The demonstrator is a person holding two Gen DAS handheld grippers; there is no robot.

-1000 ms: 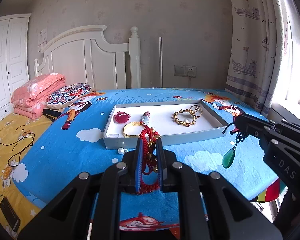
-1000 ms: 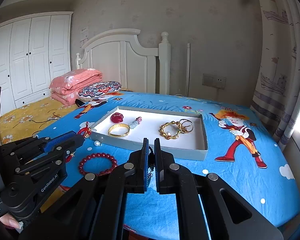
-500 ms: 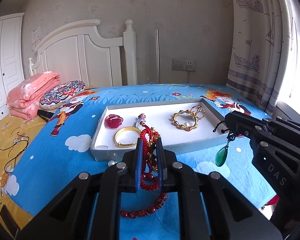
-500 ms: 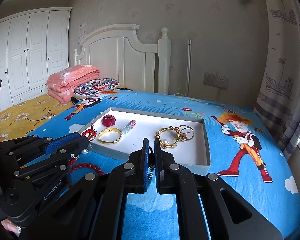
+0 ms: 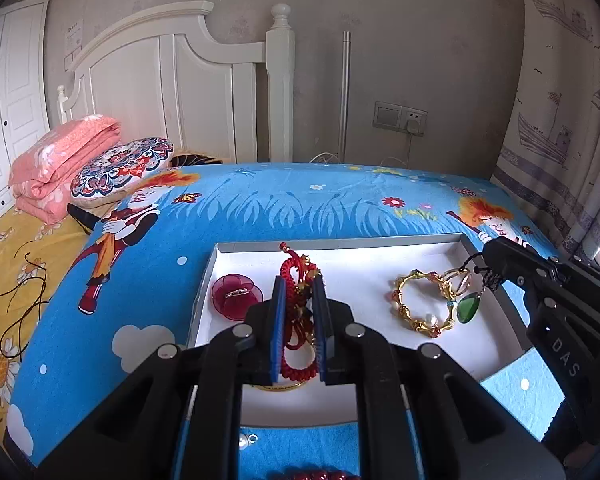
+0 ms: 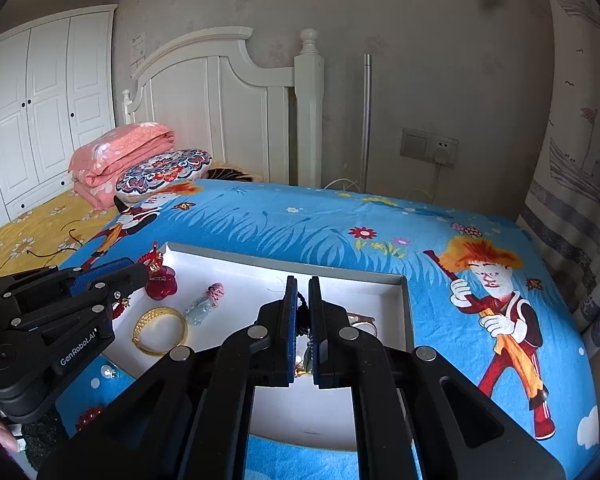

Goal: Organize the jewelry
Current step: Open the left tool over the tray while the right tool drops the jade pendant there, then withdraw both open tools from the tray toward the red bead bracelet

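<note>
Left wrist: one tray (image 5: 440,241), two gold bangles (image 5: 422,304).

A blue cartoon-printed bedsheet (image 5: 300,208) is spread over the bed, with a yellow flowered sheet (image 6: 32,236) beside it. A folded pink quilt (image 5: 60,160) and a round patterned cushion (image 5: 122,166) are set near the white wooden headboard (image 6: 220,112). A white panelled wardrobe (image 6: 40,100), a grey wall socket (image 5: 400,118) and a ship-printed curtain (image 5: 560,120) are seen behind.
</note>
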